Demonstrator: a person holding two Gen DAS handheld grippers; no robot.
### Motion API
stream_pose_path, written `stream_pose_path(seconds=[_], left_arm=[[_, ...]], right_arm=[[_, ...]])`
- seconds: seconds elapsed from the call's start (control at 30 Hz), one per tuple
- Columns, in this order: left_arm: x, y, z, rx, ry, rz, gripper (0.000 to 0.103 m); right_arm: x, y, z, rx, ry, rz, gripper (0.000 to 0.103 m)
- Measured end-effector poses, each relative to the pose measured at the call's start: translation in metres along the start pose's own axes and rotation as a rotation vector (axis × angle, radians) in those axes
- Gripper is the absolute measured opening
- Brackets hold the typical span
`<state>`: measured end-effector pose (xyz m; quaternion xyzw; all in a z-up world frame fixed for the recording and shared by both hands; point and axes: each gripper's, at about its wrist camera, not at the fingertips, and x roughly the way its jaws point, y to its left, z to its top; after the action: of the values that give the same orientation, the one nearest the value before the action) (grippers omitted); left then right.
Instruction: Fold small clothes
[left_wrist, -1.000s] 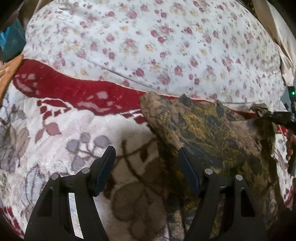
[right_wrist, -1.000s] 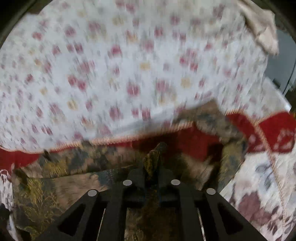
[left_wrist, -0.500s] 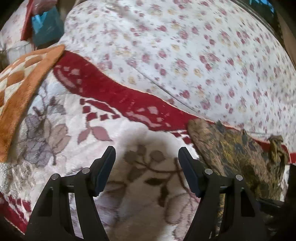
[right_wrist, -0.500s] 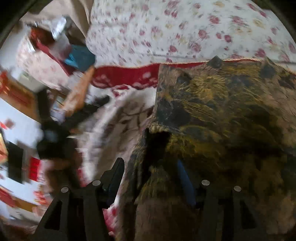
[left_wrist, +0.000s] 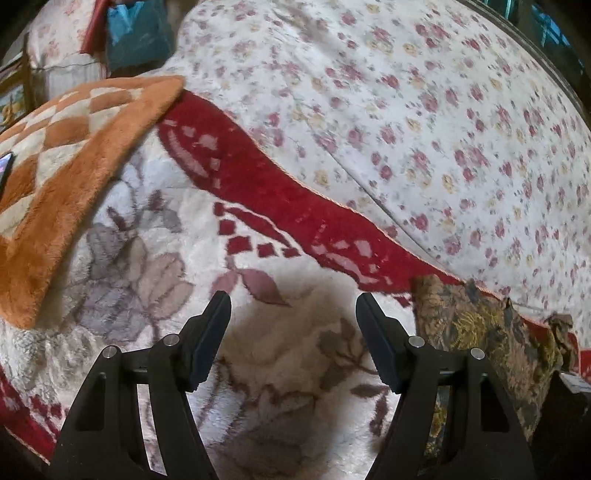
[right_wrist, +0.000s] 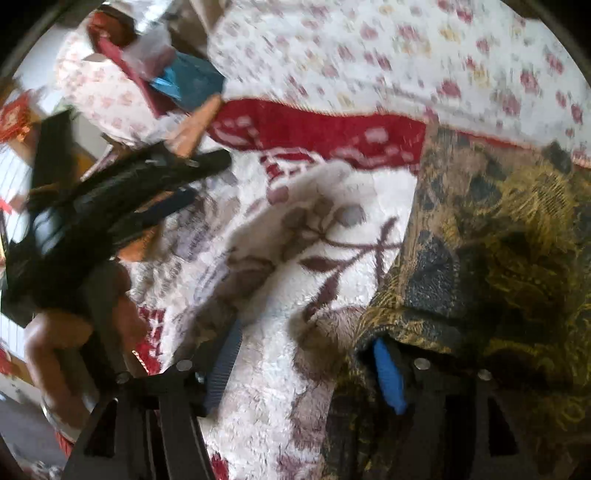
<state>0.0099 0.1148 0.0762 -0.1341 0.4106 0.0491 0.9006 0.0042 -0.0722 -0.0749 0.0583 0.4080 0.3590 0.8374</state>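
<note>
A small dark garment with a yellow-brown print (left_wrist: 487, 332) lies folded on the blanket, at the lower right in the left wrist view and filling the right side of the right wrist view (right_wrist: 498, 240). My left gripper (left_wrist: 293, 310) is open and empty over bare blanket, left of the garment. My right gripper (right_wrist: 306, 343) is open at the garment's left edge. Its right finger sits under the cloth edge. The left gripper also shows in the right wrist view (right_wrist: 184, 173), blurred, at the left.
A white blanket with a red border and leaf pattern (left_wrist: 155, 258) covers the near bed. A flowered sheet (left_wrist: 406, 110) lies beyond it. An orange checked mat (left_wrist: 62, 155) lies at the left. Blue and red items (left_wrist: 136, 33) sit at the far left.
My right gripper has let go of the garment and opened, and it has swung left. My left gripper has moved left, away from the garment.
</note>
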Motion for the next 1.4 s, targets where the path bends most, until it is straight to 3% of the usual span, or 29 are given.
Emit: stream_pose_path(seconds=[0.13,0.27,0.3,0.5,0.57,0.63,0.7,0.87,0.93,0.97,1.0,1.03,1.17,1.4], left_arm=[[0.001,-0.027,-0.007,0.084,0.012,-0.047,0.07],[-0.003,-0.066,-0.018,0.199,0.019,-0.133,0.07],[-0.002,-0.075,-0.021,0.229,0.027,-0.147,0.071],[0.02,-0.126,-0.048,0.368,0.122,-0.18,0.071],[0.031,-0.132,-0.054,0.382,0.155,-0.159,0.071],[0.046,-0.132,-0.058,0.377,0.201,-0.117,0.071],[0.055,-0.129,-0.06,0.354,0.228,-0.123,0.071],[0.055,-0.13,-0.06,0.356,0.214,-0.121,0.071],[0.056,-0.13,-0.059,0.359,0.211,-0.121,0.071],[0.055,-0.129,-0.059,0.355,0.212,-0.125,0.071],[0.055,-0.128,-0.058,0.349,0.214,-0.13,0.071],[0.056,-0.127,-0.058,0.344,0.214,-0.132,0.071],[0.056,-0.126,-0.058,0.343,0.213,-0.131,0.071],[0.048,-0.121,-0.052,0.319,0.182,-0.121,0.071]], right_arm=[[-0.043,-0.009,-0.016,0.011,0.005,0.031,0.067],[-0.104,-0.038,-0.027,0.068,-0.104,-0.056,0.067],[-0.12,-0.048,-0.029,0.088,-0.135,-0.099,0.067],[-0.221,-0.152,-0.04,0.289,-0.301,-0.619,0.067],[-0.25,-0.192,-0.045,0.364,-0.336,-0.723,0.067],[-0.263,-0.221,-0.046,0.412,-0.332,-0.75,0.067],[-0.257,-0.242,-0.038,0.411,-0.303,-0.736,0.067],[-0.225,-0.282,-0.03,0.413,-0.18,-0.666,0.057],[-0.215,-0.288,-0.031,0.403,-0.148,-0.679,0.031],[-0.218,-0.282,-0.032,0.39,-0.164,-0.682,0.028],[-0.221,-0.277,-0.032,0.381,-0.177,-0.679,0.011],[-0.228,-0.268,-0.034,0.369,-0.196,-0.684,0.008],[-0.254,-0.243,-0.05,0.357,-0.246,-0.762,0.007],[-0.256,-0.24,-0.077,0.41,-0.138,-0.818,0.008]])
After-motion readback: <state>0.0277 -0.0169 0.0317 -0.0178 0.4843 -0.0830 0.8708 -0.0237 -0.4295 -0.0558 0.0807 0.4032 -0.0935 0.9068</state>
